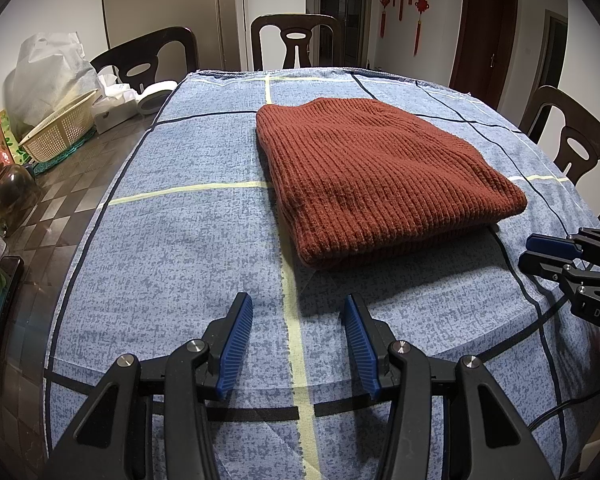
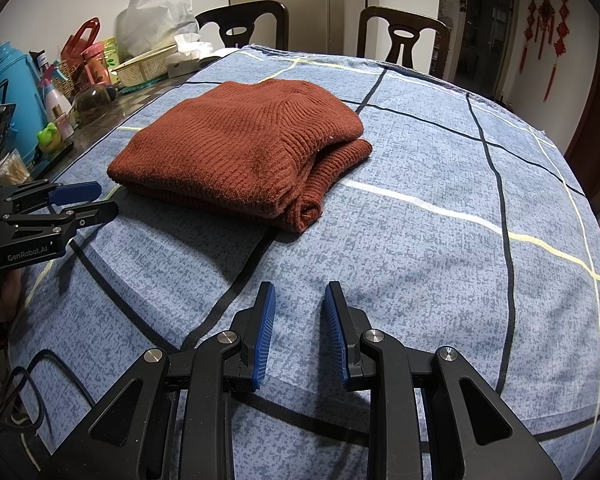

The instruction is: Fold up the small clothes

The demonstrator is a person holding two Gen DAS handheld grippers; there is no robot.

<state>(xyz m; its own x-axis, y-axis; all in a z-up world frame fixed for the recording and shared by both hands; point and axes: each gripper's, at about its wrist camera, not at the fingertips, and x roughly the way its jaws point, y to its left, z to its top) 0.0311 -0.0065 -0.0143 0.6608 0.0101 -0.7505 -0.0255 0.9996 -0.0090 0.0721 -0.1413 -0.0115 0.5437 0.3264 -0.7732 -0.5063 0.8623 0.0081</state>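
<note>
A rust-red ribbed knit sweater (image 1: 376, 176) lies folded into a thick rectangle on the blue checked cloth (image 1: 188, 240); it also shows in the right wrist view (image 2: 240, 148). My left gripper (image 1: 298, 300) is open and empty, low over the cloth, short of the sweater's near edge. It appears at the left of the right wrist view (image 2: 96, 198). My right gripper (image 2: 300, 290) is open and empty, over the cloth in front of the sweater's right corner. It appears at the right edge of the left wrist view (image 1: 530, 250).
Table clutter stands left of the cloth: a cream basket (image 1: 60, 130), a white bag (image 1: 48, 72), a tissue box (image 2: 188, 56), a blue thermos (image 2: 12, 92), bottles and a jar. Dark wooden chairs (image 1: 296, 40) ring the table's far side and right side. A black cable (image 2: 32, 392) trails at the near left.
</note>
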